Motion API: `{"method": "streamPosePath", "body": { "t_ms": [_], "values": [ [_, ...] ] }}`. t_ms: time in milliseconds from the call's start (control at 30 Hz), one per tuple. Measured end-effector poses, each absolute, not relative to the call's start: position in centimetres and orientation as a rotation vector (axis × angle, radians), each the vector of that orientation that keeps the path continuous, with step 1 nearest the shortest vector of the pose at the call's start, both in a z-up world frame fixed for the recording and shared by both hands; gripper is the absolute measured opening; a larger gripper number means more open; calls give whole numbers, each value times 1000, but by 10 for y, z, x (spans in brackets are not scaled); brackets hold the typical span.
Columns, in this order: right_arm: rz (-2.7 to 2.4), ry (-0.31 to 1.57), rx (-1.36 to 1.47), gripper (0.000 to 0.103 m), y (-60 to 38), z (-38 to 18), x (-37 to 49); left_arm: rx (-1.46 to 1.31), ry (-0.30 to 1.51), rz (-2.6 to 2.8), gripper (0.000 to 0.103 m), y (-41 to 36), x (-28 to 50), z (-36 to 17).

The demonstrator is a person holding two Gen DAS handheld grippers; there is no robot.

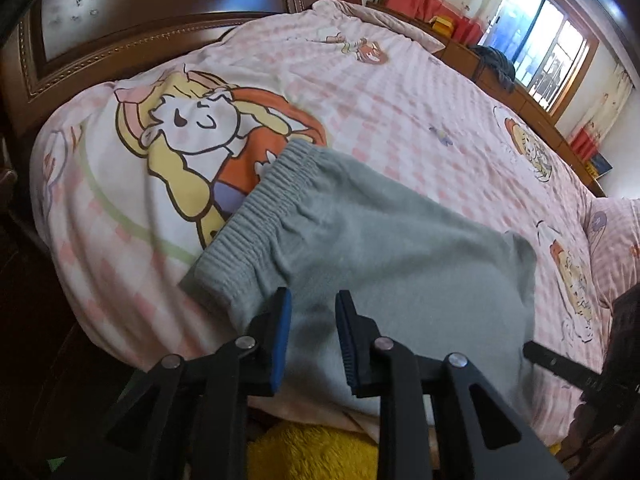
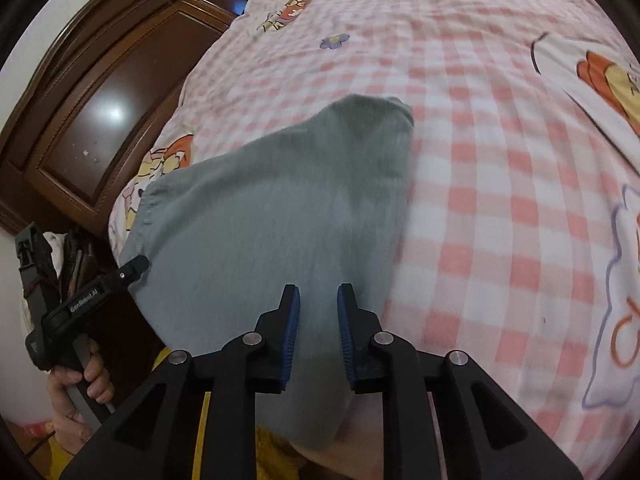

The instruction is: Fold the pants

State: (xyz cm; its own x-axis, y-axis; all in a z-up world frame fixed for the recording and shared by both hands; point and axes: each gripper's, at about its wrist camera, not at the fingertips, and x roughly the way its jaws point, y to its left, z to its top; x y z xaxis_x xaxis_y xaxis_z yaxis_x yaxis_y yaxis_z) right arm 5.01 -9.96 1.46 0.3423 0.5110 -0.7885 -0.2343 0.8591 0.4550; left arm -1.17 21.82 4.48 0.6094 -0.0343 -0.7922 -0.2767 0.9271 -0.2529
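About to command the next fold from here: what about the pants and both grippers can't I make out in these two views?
- Pants lower end: left wrist view, hidden behind the left gripper; legs and hems unseen.
- Pants' near edge: right wrist view, drops over the bed edge behind the right gripper.
- Fabric layers: motion-blurred in both views, so the fold count is unclear.
- Both grippers are open; contact with cloth is not discernible.

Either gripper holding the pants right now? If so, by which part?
Neither. Left gripper and right gripper both stand open above the grey pants, with nothing between the pads.
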Motion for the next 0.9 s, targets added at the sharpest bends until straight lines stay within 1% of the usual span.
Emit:
{"method": "streamPosePath", "body": {
  "t_ms": [67, 100, 133, 200, 233, 300, 333, 467, 633, 700, 833, 900],
  "values": [
    [490, 1129, 296, 20, -105, 17, 47, -363, 904, 145, 31, 216, -16, 50],
    [488, 1130, 299, 20, -107, 18, 46, -353, 902, 148, 39, 214, -18, 54],
    [485, 1131, 302, 21, -108, 18, 44, -346, 897, 151, 43, 212, -20, 57],
    [476, 1132, 303, 22, -110, 20, 41, -340, 892, 148, 47, 209, -25, 61],
    [472, 1130, 303, 24, -111, 21, 39, -339, 895, 146, 48, 209, -25, 62],
    [457, 1127, 295, 33, -113, 23, 36, -333, 906, 141, 51, 207, -26, 63],
    [440, 1125, 283, 40, -113, 24, 35, -326, 913, 140, 53, 206, -26, 63],
    [407, 1126, 291, 45, -118, 23, 33, -300, 929, 144, 56, 202, -26, 61],
    [416, 1146, 331, 46, -120, 14, 36, -296, 942, 148, 57, 201, -24, 57],
    [421, 1149, 341, 48, -120, 9, 38, -295, 947, 150, 57, 201, -25, 55],
    [454, 1134, 388, 59, -121, 2, 39, -307, 953, 152, 57, 202, -24, 52],
    [465, 1127, 390, 61, -120, 2, 38, -307, 952, 153, 58, 202, -24, 52]
  ]
}}
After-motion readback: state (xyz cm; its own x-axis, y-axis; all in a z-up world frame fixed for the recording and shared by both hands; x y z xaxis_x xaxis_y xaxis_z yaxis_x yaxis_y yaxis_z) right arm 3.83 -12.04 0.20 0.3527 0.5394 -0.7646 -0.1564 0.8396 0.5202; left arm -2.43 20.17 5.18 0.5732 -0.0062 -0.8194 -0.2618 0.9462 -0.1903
